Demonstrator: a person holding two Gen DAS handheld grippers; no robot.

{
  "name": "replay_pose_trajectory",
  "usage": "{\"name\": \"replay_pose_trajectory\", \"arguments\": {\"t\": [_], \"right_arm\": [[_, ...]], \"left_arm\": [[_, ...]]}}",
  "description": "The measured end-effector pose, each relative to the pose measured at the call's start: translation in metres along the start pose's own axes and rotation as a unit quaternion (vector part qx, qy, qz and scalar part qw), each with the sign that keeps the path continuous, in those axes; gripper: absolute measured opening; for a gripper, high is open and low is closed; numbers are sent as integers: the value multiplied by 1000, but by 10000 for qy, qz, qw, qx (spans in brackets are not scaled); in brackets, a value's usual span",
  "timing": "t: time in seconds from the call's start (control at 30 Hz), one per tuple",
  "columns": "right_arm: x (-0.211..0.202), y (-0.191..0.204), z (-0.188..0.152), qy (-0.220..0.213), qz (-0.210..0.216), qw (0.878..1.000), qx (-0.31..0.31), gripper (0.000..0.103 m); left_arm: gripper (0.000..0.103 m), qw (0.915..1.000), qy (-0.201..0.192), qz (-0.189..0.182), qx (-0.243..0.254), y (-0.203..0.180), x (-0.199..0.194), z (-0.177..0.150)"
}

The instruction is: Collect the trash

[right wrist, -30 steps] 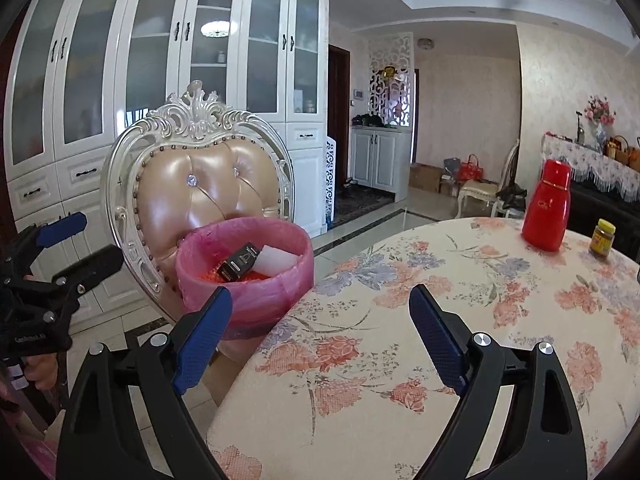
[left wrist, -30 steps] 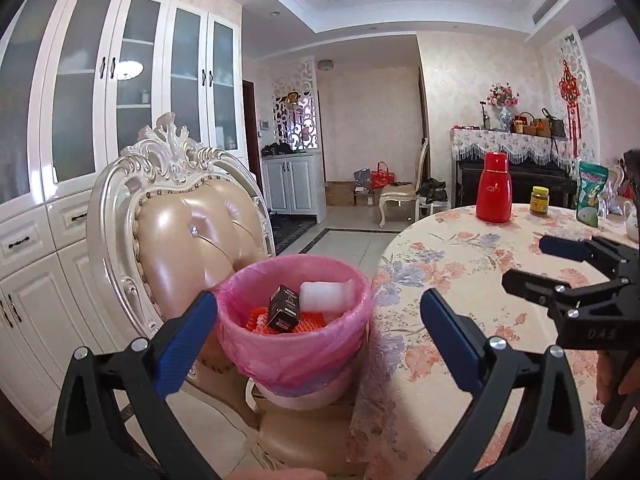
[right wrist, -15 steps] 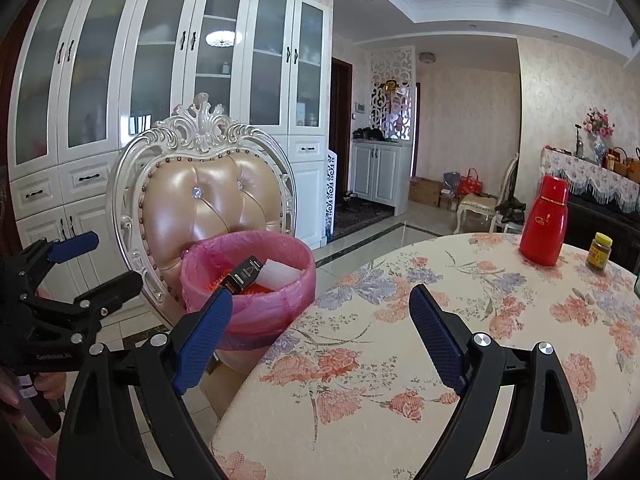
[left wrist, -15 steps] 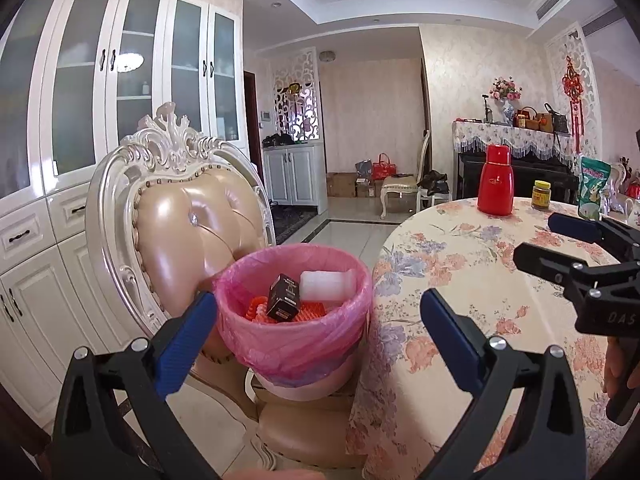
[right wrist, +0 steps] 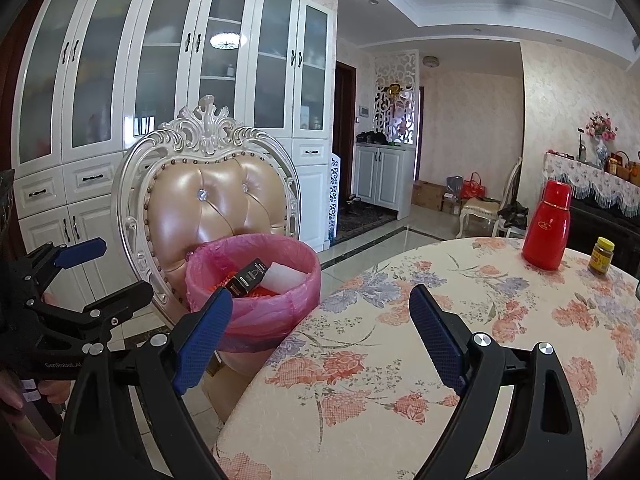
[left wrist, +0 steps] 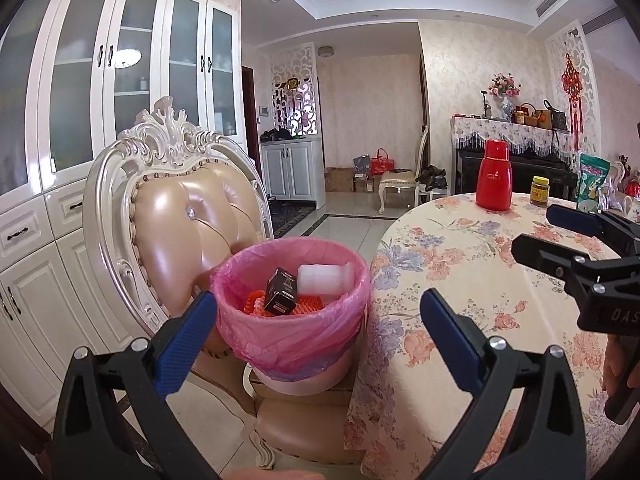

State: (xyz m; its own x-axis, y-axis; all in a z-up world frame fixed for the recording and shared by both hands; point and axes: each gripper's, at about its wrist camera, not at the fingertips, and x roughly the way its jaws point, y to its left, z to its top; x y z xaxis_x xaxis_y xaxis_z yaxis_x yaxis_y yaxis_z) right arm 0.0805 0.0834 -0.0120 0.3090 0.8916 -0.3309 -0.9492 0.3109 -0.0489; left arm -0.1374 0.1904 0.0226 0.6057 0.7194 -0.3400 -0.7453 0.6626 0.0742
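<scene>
While both claws gape wide and hold nothing, the left gripper (left wrist: 316, 320) hangs before the pink-lined bin (left wrist: 292, 320) on the chair (left wrist: 180, 216); the right gripper (right wrist: 320, 328) hangs beside it over the table (right wrist: 480, 320). Inside lie a black box (left wrist: 282, 292), a white piece (left wrist: 326, 278), perhaps foam, and orange scraps (left wrist: 256, 304).

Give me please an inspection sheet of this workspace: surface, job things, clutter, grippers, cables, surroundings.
Surface: round table with floral cloth, near part bare.
Job's things: pink-lined trash bin on the chair seat, holding a black box, a white container and orange pieces.
Clutter: red flask, yellow-lidded jar, green bag.
Grippers: left gripper open, empty; right gripper open, empty.
Cables: nothing seen.
Surroundings: white cabinets, tiled floor.
</scene>
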Motion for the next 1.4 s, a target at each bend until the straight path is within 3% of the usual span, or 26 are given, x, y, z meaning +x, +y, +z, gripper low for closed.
{"name": "replay_pose_trajectory", "arguments": {"t": [1.4], "right_arm": [[3, 2, -3, 36, 42, 10000, -12, 84]], "left_arm": [[98, 9999, 92, 51, -21, 1, -1, -7]]}}
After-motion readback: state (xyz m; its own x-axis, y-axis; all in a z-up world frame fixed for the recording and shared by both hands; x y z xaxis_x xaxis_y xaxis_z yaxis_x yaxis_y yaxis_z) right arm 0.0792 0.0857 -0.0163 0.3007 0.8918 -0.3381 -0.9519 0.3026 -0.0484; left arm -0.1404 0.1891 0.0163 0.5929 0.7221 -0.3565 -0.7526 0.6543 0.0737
